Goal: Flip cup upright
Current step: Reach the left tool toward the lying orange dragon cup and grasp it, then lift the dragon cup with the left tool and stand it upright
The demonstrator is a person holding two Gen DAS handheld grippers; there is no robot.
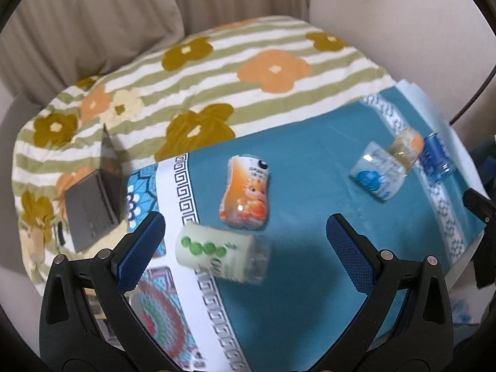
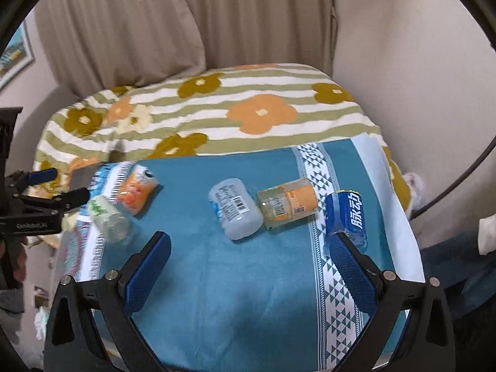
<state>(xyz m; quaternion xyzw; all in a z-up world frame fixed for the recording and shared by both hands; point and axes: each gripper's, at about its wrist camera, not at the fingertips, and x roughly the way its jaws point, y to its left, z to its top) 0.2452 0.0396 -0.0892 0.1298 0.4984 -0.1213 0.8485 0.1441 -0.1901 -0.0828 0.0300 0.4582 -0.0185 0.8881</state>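
Approach step: both tongs, left (image 1: 245, 238) and right (image 2: 248, 257), spread and empty; next, left must straddle the lying green-dotted cup (image 1: 221, 255).

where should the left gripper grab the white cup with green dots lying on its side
Grip the white cup with green dots across its round middle, coming down from above with the open left gripper. It lies on its side on the teal cloth, so its curved sides are exposed to the fingers.

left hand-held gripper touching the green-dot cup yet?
Apart. In the left wrist view the left hand-held gripper is open, and the green-dot cup lies on its side between the fingers with teal cloth visible either side.
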